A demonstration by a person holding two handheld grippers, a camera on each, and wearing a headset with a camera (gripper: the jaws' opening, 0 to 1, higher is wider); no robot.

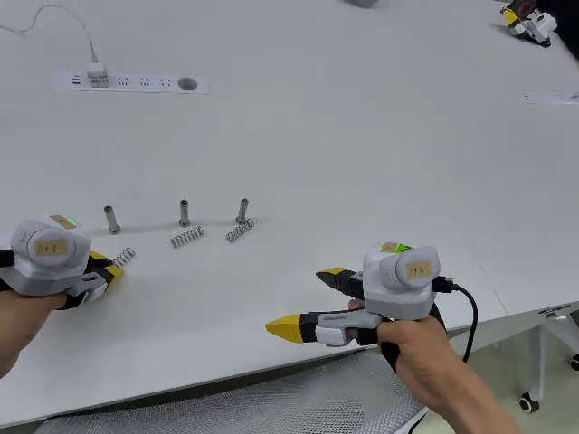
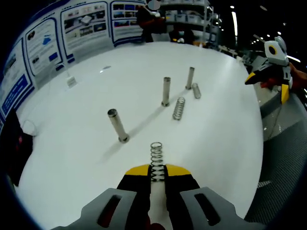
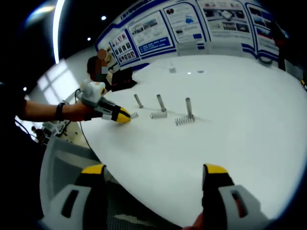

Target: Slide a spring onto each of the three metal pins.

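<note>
Being pinched only at its tip by the left claw [image 2: 157, 171], the spring [image 2: 156, 152] could be flicked loose; the right claw [image 3: 153, 169] is held wide, empty.

White counter [image 1: 362, 136] bearing a white power strip [image 1: 131, 82] near its far left side, with a white plug [image 1: 98, 71] seated in the strip and its cable [image 1: 54, 14] running off toward the far left. A yellow, black and white device [image 1: 529, 20] lies at the far right corner, and a paper label [image 1: 550, 96] lies at the right edge. A grey mesh chair [image 1: 298, 398] stands at the near edge, and blue-and-white posters [image 2: 86, 21] line the wall beyond the counter.
</note>
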